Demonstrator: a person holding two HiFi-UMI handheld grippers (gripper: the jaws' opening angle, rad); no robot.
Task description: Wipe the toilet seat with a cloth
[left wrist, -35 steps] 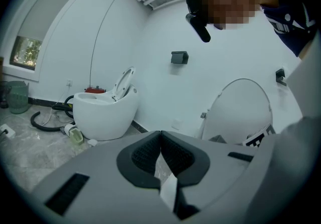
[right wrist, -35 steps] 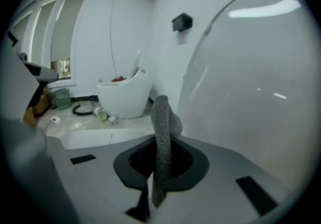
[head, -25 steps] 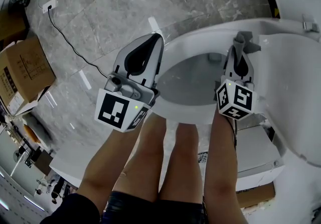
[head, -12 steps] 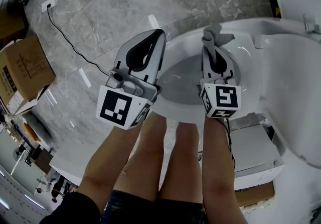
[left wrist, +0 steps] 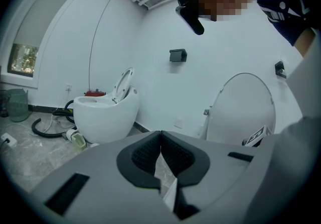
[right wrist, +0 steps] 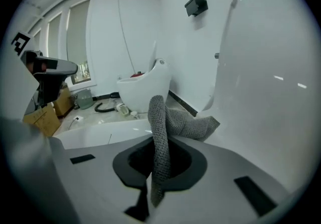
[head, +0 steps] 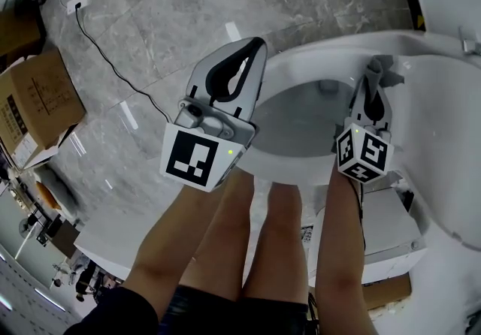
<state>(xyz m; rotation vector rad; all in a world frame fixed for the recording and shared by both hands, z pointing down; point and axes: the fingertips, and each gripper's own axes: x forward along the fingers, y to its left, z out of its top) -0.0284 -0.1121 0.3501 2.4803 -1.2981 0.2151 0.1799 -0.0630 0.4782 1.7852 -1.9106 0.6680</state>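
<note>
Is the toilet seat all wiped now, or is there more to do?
Not finished, I think. Done: the grey cloth is picked up, clamped in the right gripper. In hand: it sits at the toilet seat's far right side, beside the raised lid. Left: the seat shows no wipe marks, so I cannot tell which parts are done. The left gripper is shut and empty.
</note>
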